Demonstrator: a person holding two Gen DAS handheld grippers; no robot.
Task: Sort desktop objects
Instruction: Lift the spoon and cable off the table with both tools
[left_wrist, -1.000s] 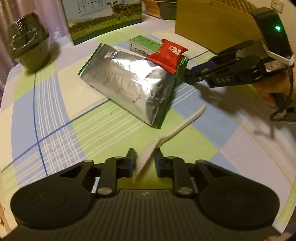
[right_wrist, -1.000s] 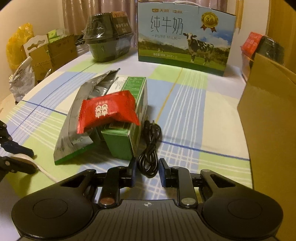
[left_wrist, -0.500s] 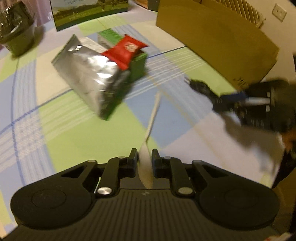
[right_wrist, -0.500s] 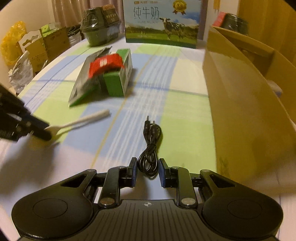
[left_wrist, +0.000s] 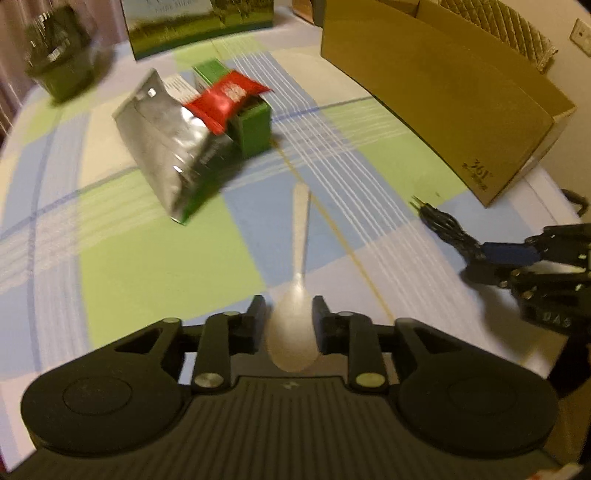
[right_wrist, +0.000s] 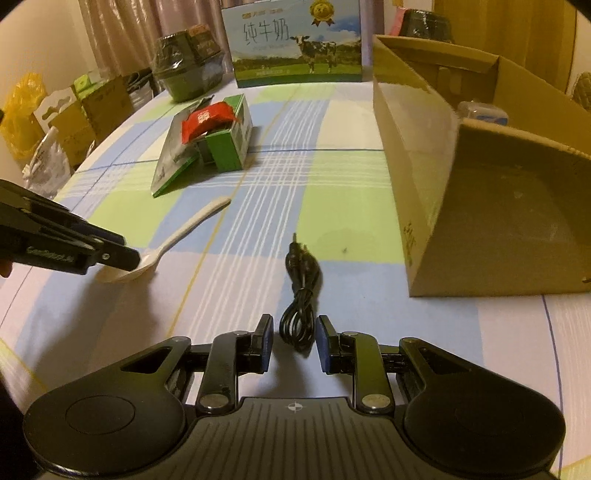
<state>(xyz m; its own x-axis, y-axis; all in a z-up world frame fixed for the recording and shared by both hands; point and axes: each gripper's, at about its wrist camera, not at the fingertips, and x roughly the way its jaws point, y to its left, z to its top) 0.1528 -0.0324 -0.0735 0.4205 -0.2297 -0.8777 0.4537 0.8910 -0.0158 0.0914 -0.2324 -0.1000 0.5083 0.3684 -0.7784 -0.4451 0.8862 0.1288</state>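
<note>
Spoon (left_wrist: 293, 332) first: a pale, off-white plastic one, its bowl lies between the fingers of the left gripper (left_wrist: 289, 314), whose jaws have just been opening, and its slim handle runs straight away over the checked tablecloth (left_wrist: 147, 266). From the left wrist view narrow gaps show on both sides of the bowl, so the pads no longer seem to press it; from the right wrist view the bowl rests on the cloth at the gripper's tip. Beside it, the right gripper (right_wrist: 295, 341) is closed on the looped end of a thin black cable (right_wrist: 301, 291), the coil pinched between its blue pads and the plug end stretched forward on the cloth. To the right of the cable stands a cardboard box (right_wrist: 424, 177) with an open top. Farther out a silver foil pouch (left_wrist: 170, 147) leans against a green carton (left_wrist: 251, 122), with a red sachet (left_wrist: 225, 99) lying on top of both. At the far edge stand a milk carton case (right_wrist: 295, 44) printed with a cow and a dark green lidded bowl (right_wrist: 186, 70).
</note>
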